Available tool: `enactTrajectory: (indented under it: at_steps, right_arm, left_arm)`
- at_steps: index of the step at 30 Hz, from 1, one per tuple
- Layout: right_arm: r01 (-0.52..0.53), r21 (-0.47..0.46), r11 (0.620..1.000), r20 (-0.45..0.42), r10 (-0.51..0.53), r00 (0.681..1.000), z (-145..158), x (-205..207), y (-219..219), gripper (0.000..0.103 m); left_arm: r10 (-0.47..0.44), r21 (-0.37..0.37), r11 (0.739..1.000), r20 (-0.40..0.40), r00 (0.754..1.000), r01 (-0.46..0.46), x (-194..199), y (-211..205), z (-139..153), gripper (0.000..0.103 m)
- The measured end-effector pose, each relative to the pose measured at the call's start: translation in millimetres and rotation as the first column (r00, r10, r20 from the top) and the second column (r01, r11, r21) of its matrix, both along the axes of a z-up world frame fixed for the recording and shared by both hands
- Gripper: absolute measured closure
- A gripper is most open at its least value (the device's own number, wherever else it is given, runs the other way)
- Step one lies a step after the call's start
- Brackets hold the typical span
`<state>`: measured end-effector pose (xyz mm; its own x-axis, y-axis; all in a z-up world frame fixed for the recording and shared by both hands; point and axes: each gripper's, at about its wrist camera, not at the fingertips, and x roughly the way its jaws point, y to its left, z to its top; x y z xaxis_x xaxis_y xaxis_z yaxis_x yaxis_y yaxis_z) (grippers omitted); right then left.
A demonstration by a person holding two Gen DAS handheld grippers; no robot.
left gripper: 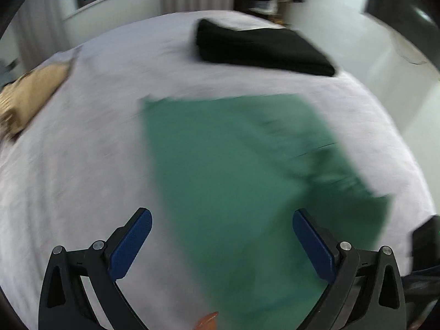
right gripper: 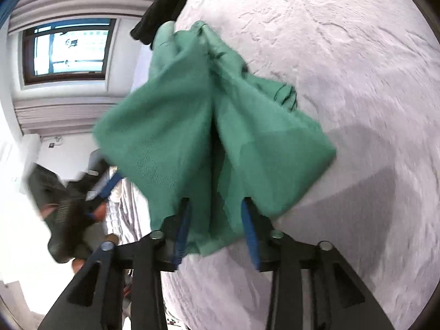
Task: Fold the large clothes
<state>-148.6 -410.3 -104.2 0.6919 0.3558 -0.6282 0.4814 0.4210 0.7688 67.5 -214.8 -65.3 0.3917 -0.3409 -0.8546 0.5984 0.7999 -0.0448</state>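
Observation:
A green garment [left gripper: 233, 170] lies blurred on the pale bed sheet [left gripper: 82, 151], folded into a long panel. My left gripper [left gripper: 222, 214] hovers over its near end, jaws wide open, with nothing between the blue pads [left gripper: 129, 244]. In the right wrist view the same green garment [right gripper: 178, 126] is bunched, its near edge hanging between the fingers of my right gripper [right gripper: 216, 205]. Those jaws stand partly apart and the blue pads [right gripper: 251, 236] do not press the cloth. The left gripper [right gripper: 106, 185] shows as a blur at the left, beyond the bed's edge.
A folded black garment [left gripper: 261, 49] sits at the far side of the bed, and its end [right gripper: 156, 11] shows in the right wrist view. A tan cloth [left gripper: 30, 96] lies at the left edge. Beyond the bed sheet [right gripper: 357, 82] are a window [right gripper: 68, 49] and curtains.

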Motion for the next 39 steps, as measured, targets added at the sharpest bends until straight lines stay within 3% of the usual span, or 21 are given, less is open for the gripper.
enactTrajectory:
  at_steps: [4, 7, 12, 14, 15, 16, 20, 22, 23, 26, 28, 30, 31, 33, 35, 36, 38, 39]
  right_arm:
    - [-0.066, -0.02, 0.998, -0.003, 0.066, 0.998, 1.9, 7.5, 27.7, 0.046]
    - [-0.094, -0.043, 0.995, 0.006, 0.094, 0.996, 0.9, 24.8, 41.4, 0.045]
    - [-0.037, 0.094, 0.995, 0.02, 0.035, 0.999, -23.7, 52.6, 44.3, 0.043]
    - [-0.02, 0.114, 0.993, 0.019, 0.018, 1.0, -28.3, 56.5, 46.6, 0.062]
    - [-0.017, 0.11, 0.994, 0.013, 0.015, 1.0, -27.4, 58.8, 47.6, 0.089]
    - [-0.015, 0.113, 0.993, 0.018, 0.013, 1.0, -23.9, 57.3, 50.1, 0.092]
    - [-0.035, 0.124, 0.992, 0.091, 0.024, 0.996, -6.2, 52.6, 59.2, 0.096]
    - [-0.045, 0.102, 0.994, 0.051, 0.04, 0.998, -8.9, 48.7, 64.3, 0.096]
    - [-0.046, 0.067, 0.997, -0.023, 0.048, 0.999, -15.6, 44.9, 66.3, 0.096]
    - [-0.063, 0.005, 0.998, -0.118, 0.063, 0.991, -14.8, 37.4, 66.1, 0.09]
    - [-0.077, -0.128, 0.989, -0.145, 0.058, 0.988, 6.8, 30.8, 63.1, 0.089]
    - [-0.083, -0.294, 0.952, -0.141, 0.043, 0.989, 36.4, 28.0, 56.7, 0.089]
    - [-0.096, -0.403, 0.91, -0.129, 0.047, 0.99, 58.8, 29.7, 55.2, 0.089]
    - [-0.121, -0.515, 0.848, -0.122, 0.067, 0.99, 86.1, 37.7, 53.4, 0.089]
    - [-0.154, -0.621, 0.768, -0.118, 0.103, 0.988, 117.4, 59.1, 52.6, 0.056]
    - [-0.16, -0.65, 0.743, -0.114, 0.113, 0.987, 124.4, 63.0, 55.6, 0.027]
    - [-0.199, -0.705, 0.681, -0.141, 0.141, 0.98, 132.6, 78.9, 54.9, 0.024]
    - [-0.221, -0.71, 0.669, -0.166, 0.146, 0.975, 129.2, 78.9, 59.8, 0.024]
  left_arm:
    - [0.087, 0.047, 0.995, -0.053, 0.995, -0.084, 3.2, 50.7, -17.7, 0.0]
    - [0.078, 0.06, 0.995, -0.052, 0.996, -0.075, -20.7, 74.4, -23.5, 0.0]
    - [0.05, 0.038, 0.998, -0.098, 0.994, -0.047, -59.3, 92.5, -31.6, 0.0]
    - [0.021, 0.034, 0.999, -0.146, 0.989, -0.017, -71.0, 88.6, -37.0, 0.0]
    - [-0.002, 0.044, 0.999, -0.153, 0.988, 0.008, -80.9, 87.6, -39.8, 0.0]
    - [-0.02, 0.055, 0.998, -0.15, 0.988, 0.029, -88.1, 84.1, -42.6, 0.0]
    - [-0.007, -0.003, 1.0, -0.145, 0.989, 0.007, -96.9, 74.3, -40.6, 0.0]
    - [0.034, -0.015, 0.999, -0.111, 0.993, -0.036, -91.4, 71.3, -41.8, 0.0]
    - [0.059, 0.0, 0.998, -0.095, 0.994, -0.059, -87.1, 69.9, -45.8, 0.0]
    - [0.059, -0.005, 0.998, -0.139, 0.989, -0.06, -78.9, 66.6, -58.8, 0.0]
    - [0.053, 0.0, 0.999, -0.121, 0.991, -0.054, -81.1, 68.2, -58.8, 0.0]
    - [0.052, 0.002, 0.999, -0.114, 0.992, -0.052, -81.2, 69.2, -57.7, 0.0]
    - [0.054, 0.0, 0.999, -0.119, 0.991, -0.054, -80.5, 69.4, -57.1, 0.0]
    - [0.052, 0.002, 0.999, -0.118, 0.992, -0.052, -79.4, 68.8, -57.1, 0.0]
    - [0.05, 0.009, 0.999, -0.113, 0.992, -0.049, -80.8, 67.3, -56.0, 0.0]
    - [0.051, 0.013, 0.999, -0.112, 0.992, -0.05, -80.6, 66.9, -56.0, 0.0]
    - [0.046, 0.026, 0.999, -0.112, 0.993, -0.044, -81.4, 63.2, -57.1, 0.0]
    - [0.045, 0.032, 0.999, -0.11, 0.993, -0.042, -81.0, 61.7, -58.2, 0.0]
